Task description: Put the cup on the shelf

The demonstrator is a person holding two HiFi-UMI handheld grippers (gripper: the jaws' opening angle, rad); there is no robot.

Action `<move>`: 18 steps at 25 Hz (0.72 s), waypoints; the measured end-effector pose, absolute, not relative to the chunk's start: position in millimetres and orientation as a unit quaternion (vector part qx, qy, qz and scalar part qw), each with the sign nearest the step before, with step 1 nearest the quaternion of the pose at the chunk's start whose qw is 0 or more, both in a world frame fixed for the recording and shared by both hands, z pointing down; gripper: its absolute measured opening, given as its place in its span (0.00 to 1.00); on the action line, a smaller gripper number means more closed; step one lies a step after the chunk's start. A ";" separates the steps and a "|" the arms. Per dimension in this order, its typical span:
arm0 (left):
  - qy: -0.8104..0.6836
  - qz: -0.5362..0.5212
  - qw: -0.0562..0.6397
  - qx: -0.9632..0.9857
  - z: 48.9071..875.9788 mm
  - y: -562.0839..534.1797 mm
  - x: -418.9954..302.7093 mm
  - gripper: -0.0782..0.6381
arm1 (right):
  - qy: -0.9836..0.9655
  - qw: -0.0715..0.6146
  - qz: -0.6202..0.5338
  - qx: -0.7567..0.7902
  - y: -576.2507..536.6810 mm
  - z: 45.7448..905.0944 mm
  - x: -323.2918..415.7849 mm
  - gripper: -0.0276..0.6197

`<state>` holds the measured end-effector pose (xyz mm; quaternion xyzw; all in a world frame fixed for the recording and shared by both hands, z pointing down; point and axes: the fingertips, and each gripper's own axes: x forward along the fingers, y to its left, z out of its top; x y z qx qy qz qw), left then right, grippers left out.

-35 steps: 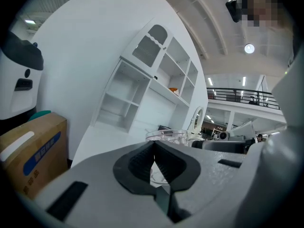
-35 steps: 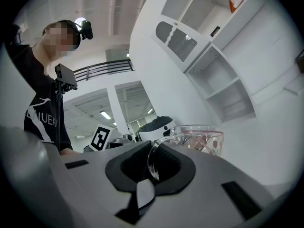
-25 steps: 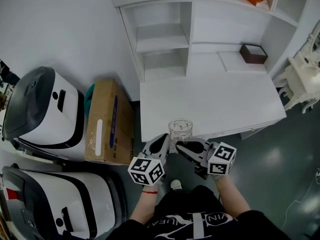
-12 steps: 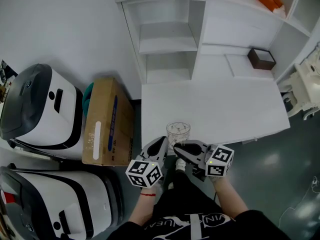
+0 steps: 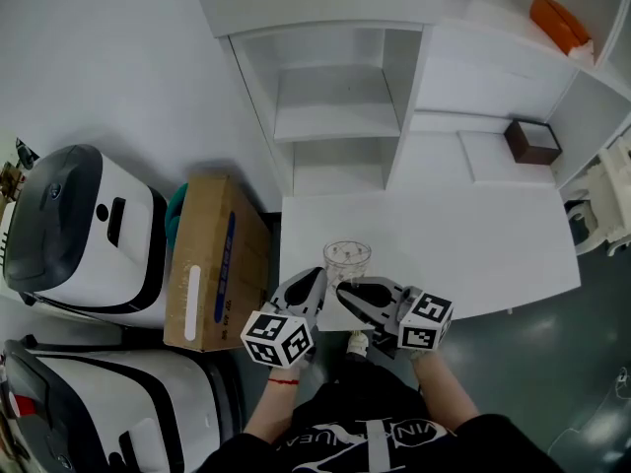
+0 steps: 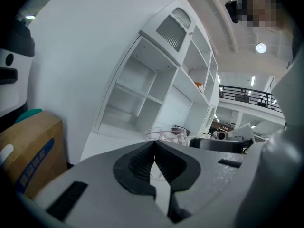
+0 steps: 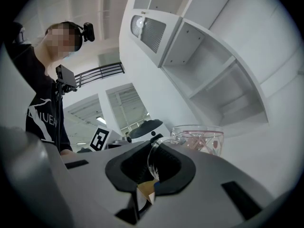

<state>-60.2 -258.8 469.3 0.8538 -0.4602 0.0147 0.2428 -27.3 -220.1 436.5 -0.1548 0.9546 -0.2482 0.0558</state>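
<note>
Clamping on the clear glass handle of the cup (image 7: 197, 137), the right tongs (image 7: 152, 167) are keeping it upright at the near edge of the white bench (image 5: 473, 235). I cannot tell whether its base is resting on the top or hanging just above it. The left tongs (image 6: 154, 166) are sitting just beside the cup on its left, jaws pressed together with nothing between them.

By my judgement the task is only getting started. The grasp is made, but the cup is well apart from the shelf (image 5: 335, 116), which is standing at the far side of the bench. What is left is carrying the cup across the bench, setting it on one of the boards and letting go.

Nothing is showing on the bench between the cup and the two open compartments straight ahead, so the way across is looking free. The upright divider and the board edges are the parts the glass could knock against going in. Held by the handle alone, the cup may also tip or swing.

Off to the right, a small brown box (image 5: 532, 141) is sitting on a low ledge and an orange object (image 5: 557, 16) is lying on a higher board, both well apart from the likely path. On the floor left of the bench a cardboard box (image 5: 212, 259) is standing beside two white-and-black machines (image 5: 79, 230), not getting in the way.
</note>
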 end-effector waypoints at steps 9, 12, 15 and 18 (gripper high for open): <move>-0.475 0.020 0.252 0.843 475.4 -296.0 -63.5 0.12 | 0.953 0.059 -0.263 -0.135 -265.2 442.8 -31.3 0.07; -0.484 0.023 0.243 0.840 469.9 -300.5 -71.4 0.12 | 0.953 0.066 -0.269 -0.123 -275.5 442.2 -39.3 0.07; -0.496 0.030 0.230 0.837 464.4 -305.2 -82.4 0.12 | 0.955 0.071 -0.268 -0.104 -281.5 438.6 -49.4 0.07; -0.507 0.040 0.217 0.833 458.6 -312.4 -91.6 0.12 | 0.958 0.075 -0.265 -0.083 -286.7 433.8 -58.2 0.07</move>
